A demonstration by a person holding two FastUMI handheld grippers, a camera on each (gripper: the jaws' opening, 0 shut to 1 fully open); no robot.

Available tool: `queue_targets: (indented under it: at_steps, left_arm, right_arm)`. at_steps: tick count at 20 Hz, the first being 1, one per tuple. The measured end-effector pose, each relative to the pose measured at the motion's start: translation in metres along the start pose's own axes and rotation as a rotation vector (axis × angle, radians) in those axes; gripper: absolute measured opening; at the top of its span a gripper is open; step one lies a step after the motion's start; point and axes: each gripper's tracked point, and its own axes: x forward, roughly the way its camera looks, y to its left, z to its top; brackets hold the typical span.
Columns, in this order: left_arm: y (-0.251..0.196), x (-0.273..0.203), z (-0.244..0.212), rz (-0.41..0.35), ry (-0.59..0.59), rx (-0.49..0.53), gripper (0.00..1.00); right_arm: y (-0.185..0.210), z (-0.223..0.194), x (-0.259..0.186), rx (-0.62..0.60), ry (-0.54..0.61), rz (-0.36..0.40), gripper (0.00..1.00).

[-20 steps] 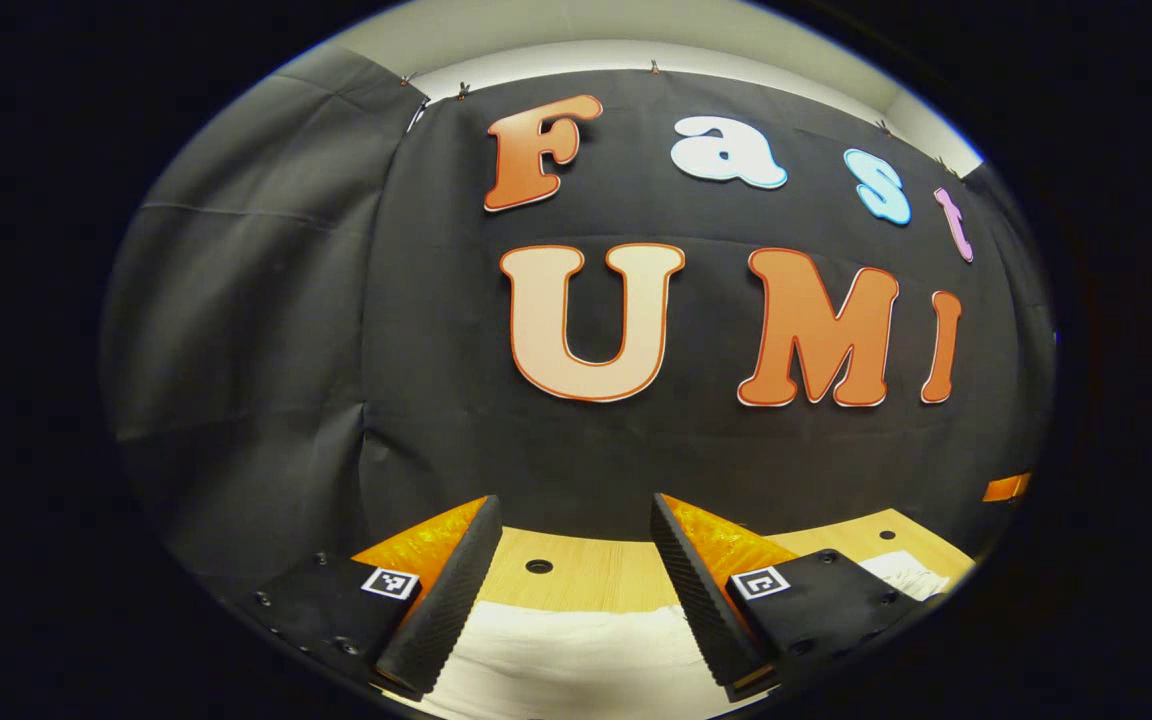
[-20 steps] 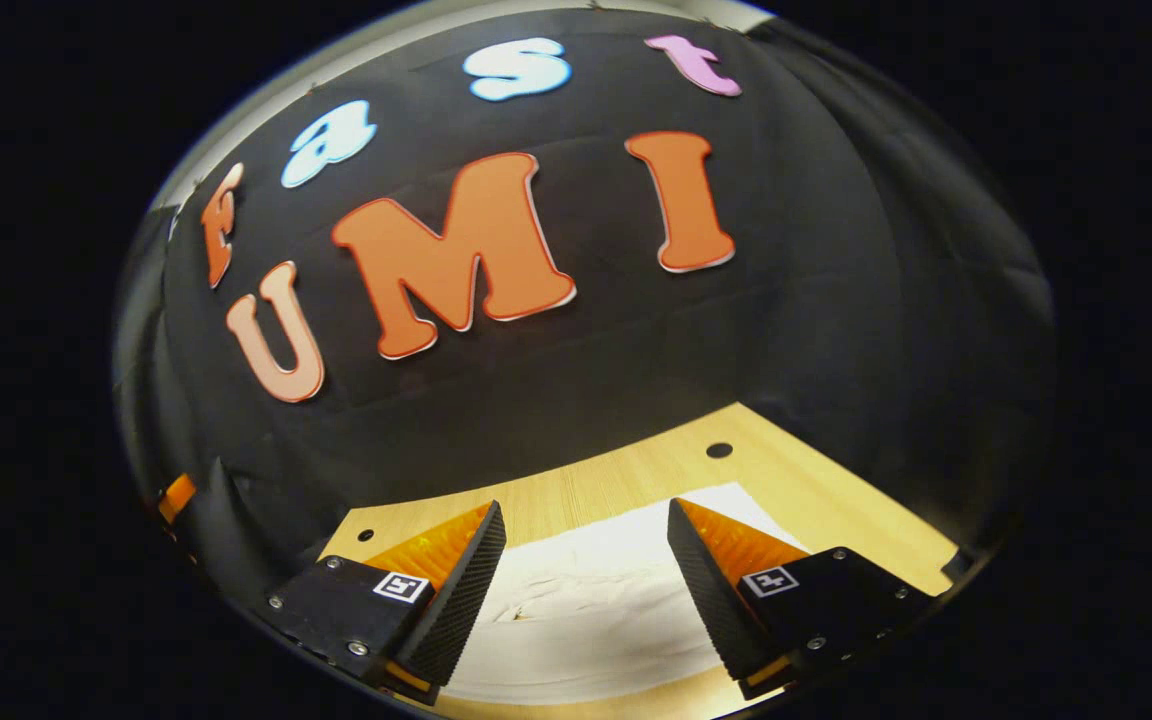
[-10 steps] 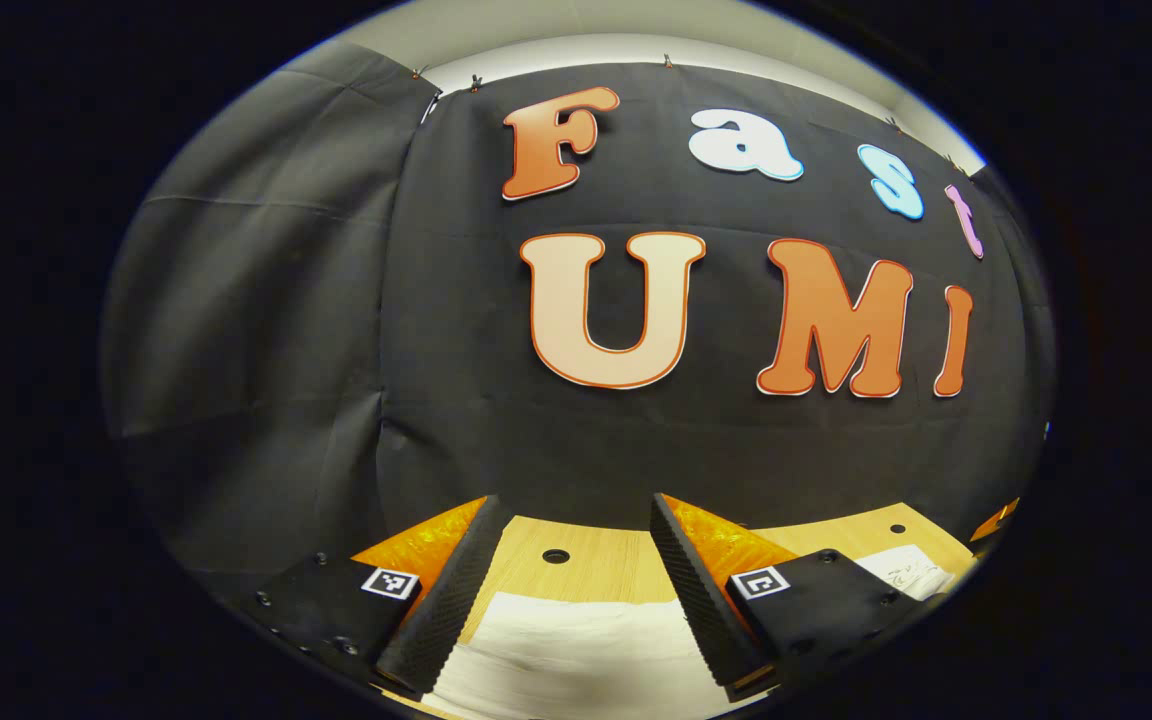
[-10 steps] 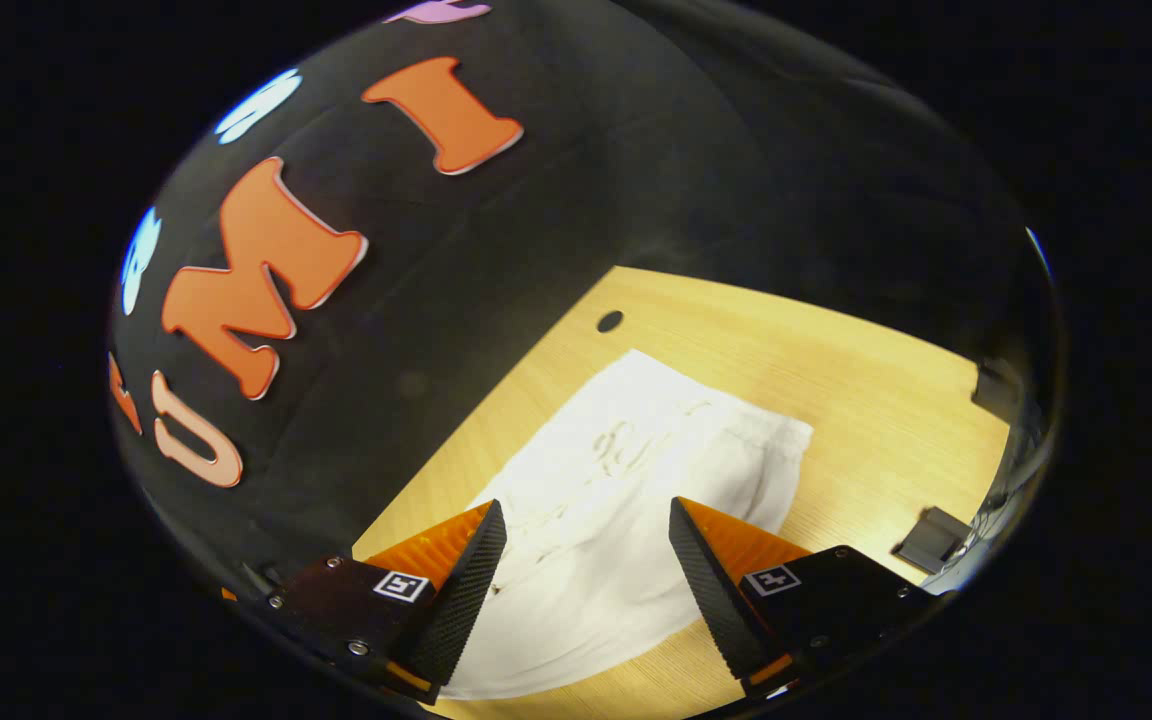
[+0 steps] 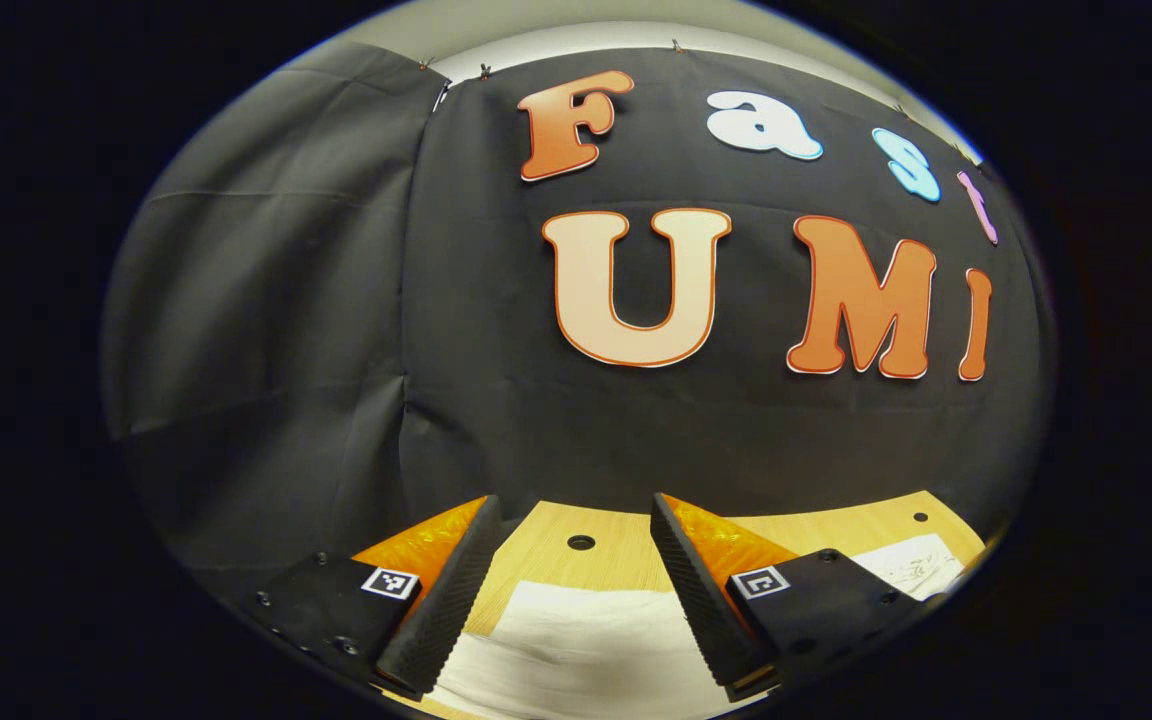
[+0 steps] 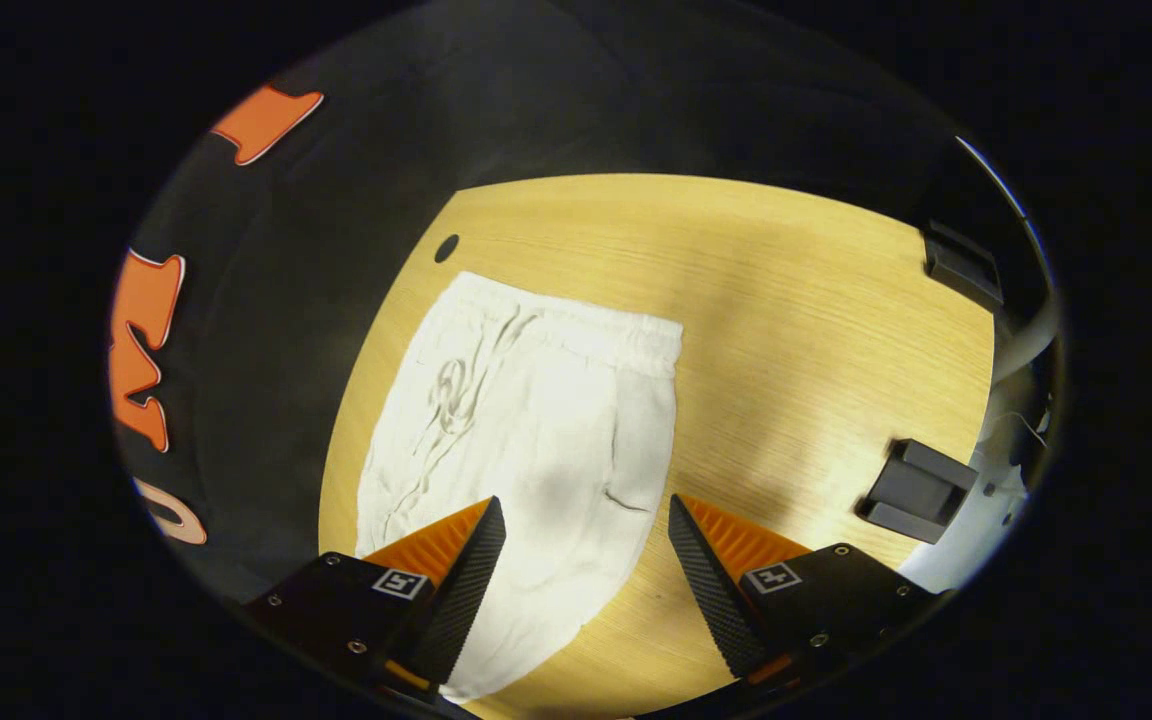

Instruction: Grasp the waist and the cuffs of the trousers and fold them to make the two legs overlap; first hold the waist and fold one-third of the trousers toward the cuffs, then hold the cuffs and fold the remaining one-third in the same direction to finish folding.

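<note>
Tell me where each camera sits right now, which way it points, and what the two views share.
Left gripper view: rides the left gripper, held low and near level, facing the booth wall across the table; its open fingers frame white cloth.
Right gripper view: rides the right gripper, tilted down at the trousers, waistband farthest away; fingers open above them.
Shared: the white trousers and the wooden table.

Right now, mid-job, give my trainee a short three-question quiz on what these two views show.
1. True or false: the right hand-held gripper is open above the white trousers.
2. In the right gripper view, the elastic waist lies: A) at the far end, B) between the fingers, C) off the table.
3. What is the left hand-held gripper holding?

Key: 1 true; 2 A; 3 nothing, it is open.
</note>
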Motion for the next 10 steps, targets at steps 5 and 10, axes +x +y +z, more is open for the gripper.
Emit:
queue_targets:
  at_steps: [5,10]
  left_arm:
    - [0.002,0.006,-0.005,0.011,0.009,-0.006,0.98]
    - [0.012,0.01,-0.013,0.035,0.03,-0.012,0.98]
  right_arm:
    - [-0.008,-0.007,0.021,0.028,0.063,-0.058,0.99]
    - [-0.005,-0.007,0.029,0.049,0.086,-0.073,0.99]
